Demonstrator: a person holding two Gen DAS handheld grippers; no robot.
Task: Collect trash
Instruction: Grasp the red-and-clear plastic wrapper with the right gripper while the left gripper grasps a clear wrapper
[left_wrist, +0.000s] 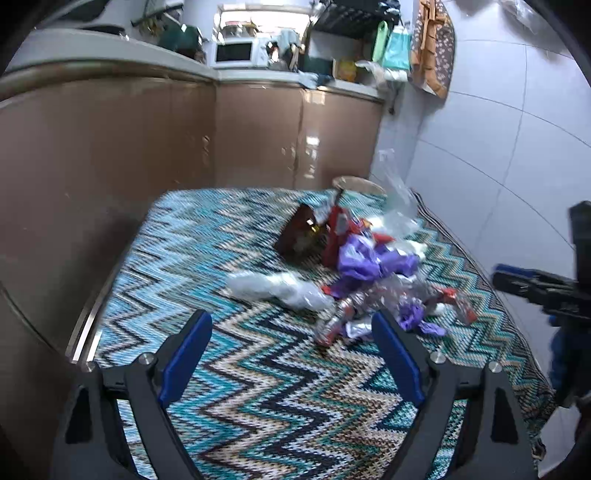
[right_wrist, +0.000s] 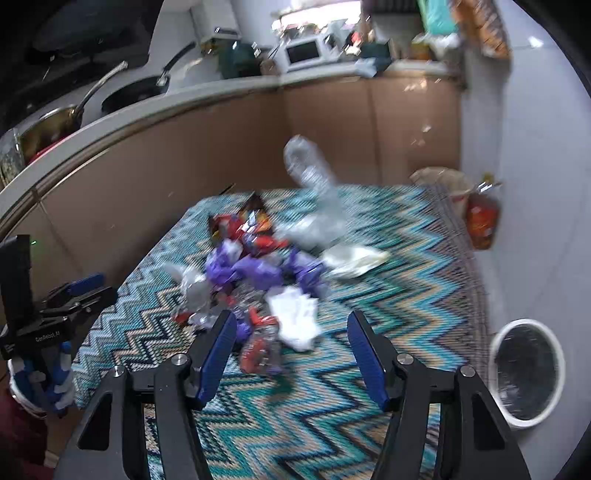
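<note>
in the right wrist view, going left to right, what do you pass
left gripper → purple wrappers → white paper → orange bag → bin

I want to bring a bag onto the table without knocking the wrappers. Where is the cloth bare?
Bare: the near zigzag tablecloth between the tongs and the trash pile, and the left strip toward the brown cabinets. Crowded: centre and far right, by the clear plastic bottle.

Kitchen interior: brown cabinets under a pale countertop, white tiled wall, microwave, zigzag-patterned mat.
</note>
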